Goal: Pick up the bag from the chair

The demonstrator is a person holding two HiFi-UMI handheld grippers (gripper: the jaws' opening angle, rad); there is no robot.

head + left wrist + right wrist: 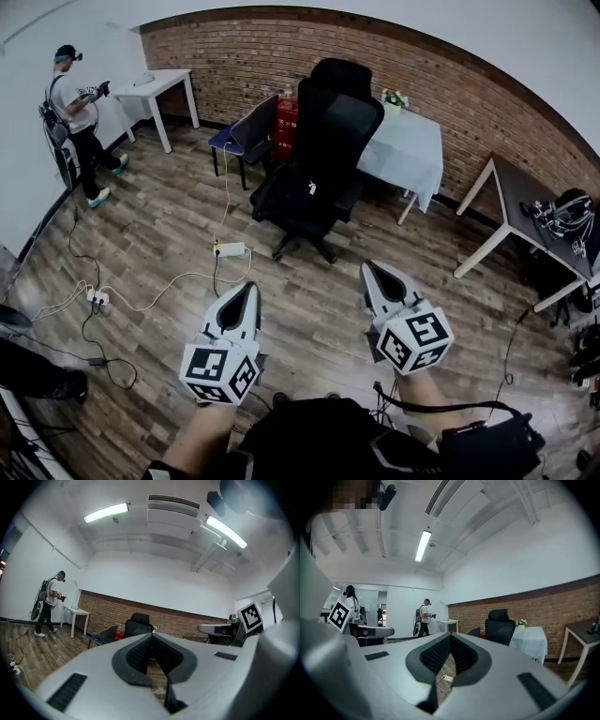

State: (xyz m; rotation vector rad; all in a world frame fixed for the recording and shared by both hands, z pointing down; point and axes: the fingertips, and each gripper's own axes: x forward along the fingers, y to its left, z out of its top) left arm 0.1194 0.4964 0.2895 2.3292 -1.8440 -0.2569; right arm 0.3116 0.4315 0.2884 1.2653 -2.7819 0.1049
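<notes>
Brick wall [234, 47], plank floor [309, 309], possibly mesh chair [328, 141]

Person [73, 108] beside white table [159, 82]; power strip [231, 249] on floor [309, 305].

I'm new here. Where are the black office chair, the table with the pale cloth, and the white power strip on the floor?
black office chair [336, 117], head view, on the middle of its backrest.
cloth-covered table [405, 148], head view, on the bare cloth top.
white power strip [231, 249], head view, on the middle of its body.

No writing, label or number here is legible.
</notes>
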